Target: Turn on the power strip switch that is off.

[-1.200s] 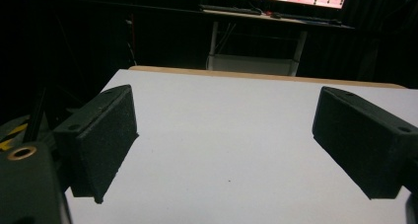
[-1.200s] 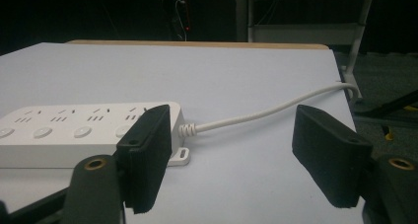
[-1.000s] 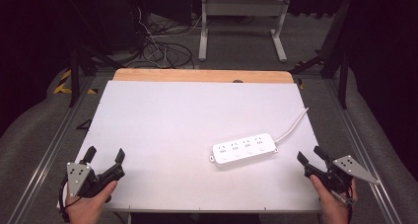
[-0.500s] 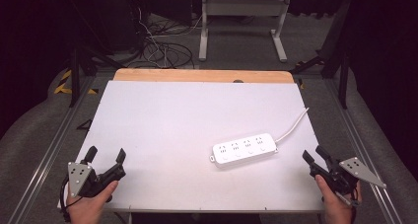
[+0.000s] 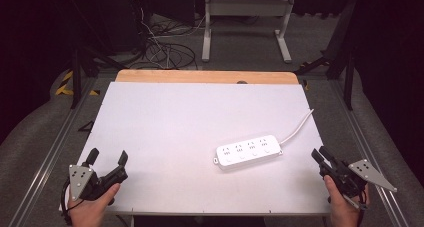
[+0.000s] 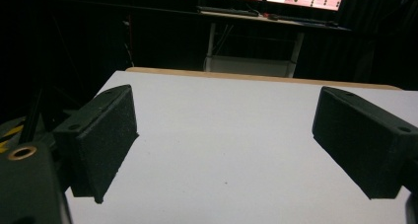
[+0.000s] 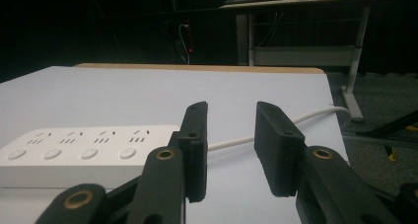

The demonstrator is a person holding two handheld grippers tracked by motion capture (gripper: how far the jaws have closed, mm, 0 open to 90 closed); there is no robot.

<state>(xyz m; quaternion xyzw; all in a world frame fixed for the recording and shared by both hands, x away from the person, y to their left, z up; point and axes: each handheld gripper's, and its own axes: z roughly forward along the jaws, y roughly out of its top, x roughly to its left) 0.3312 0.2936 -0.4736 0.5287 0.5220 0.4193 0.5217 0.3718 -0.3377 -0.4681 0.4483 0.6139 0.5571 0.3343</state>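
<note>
One white power strip (image 5: 247,151) lies at about four o'clock on the table (image 5: 165,122), its cord (image 5: 298,128) trailing off toward two. It looks rigid, light and smooth-sided; gripping across its narrow width seems safest. Right tool (image 5: 325,161), empty and partly released, hovers near the edge just beyond it; left tool (image 5: 107,157) is spread wide, empty, at seven. Bare room everywhere else.

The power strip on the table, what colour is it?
White, cord included: the power strip shows best in the high view, lying on the white table.
</note>
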